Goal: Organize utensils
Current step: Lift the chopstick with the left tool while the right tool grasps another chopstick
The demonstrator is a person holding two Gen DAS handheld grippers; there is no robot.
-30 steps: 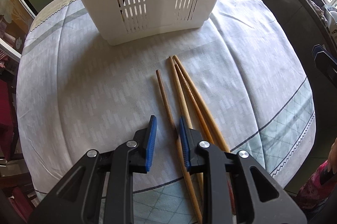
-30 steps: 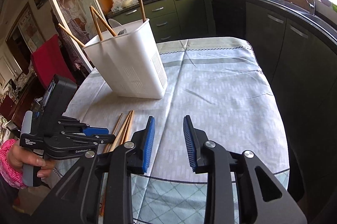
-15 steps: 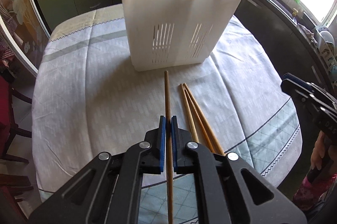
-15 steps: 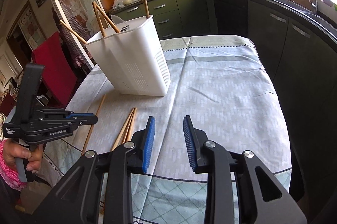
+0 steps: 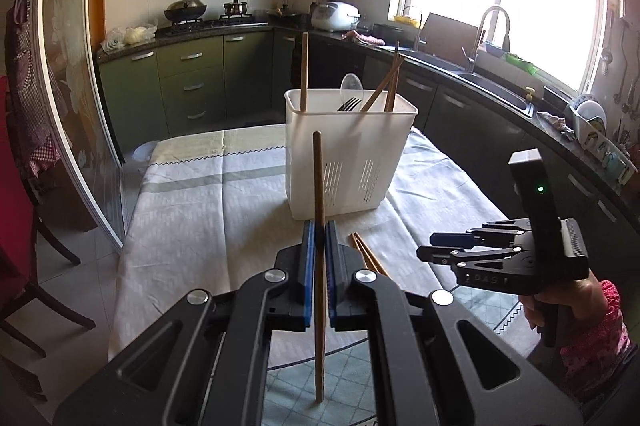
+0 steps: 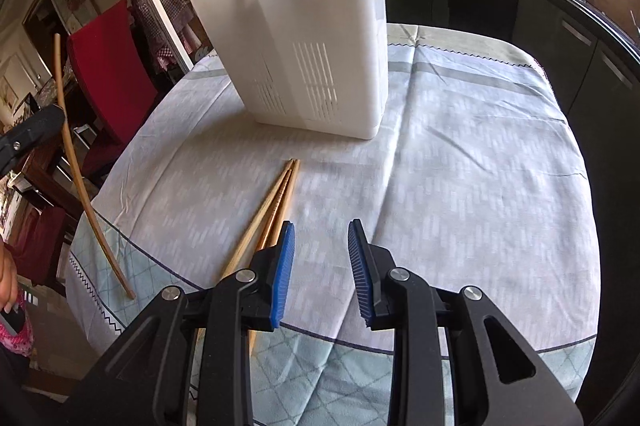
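Left gripper (image 5: pixel 319 254): clamped on one chopstick (image 5: pixel 318 210), held upright near the white holder (image 5: pixel 348 162), probably ready for dropping in tip-down. Right gripper (image 6: pixel 320 268): jaws apart, empty, hovering over the tabletop (image 6: pixel 460 186) just right of the loose chopsticks (image 6: pixel 276 198), likely next pickup. Holder already carries chopsticks, fork, spoon.

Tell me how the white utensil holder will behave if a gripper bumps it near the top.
The white utensil holder looks like thin plastic, probably light. It is tall with a narrower base, so likely to tip. On the tablecloth it may slide or drag the cloth.
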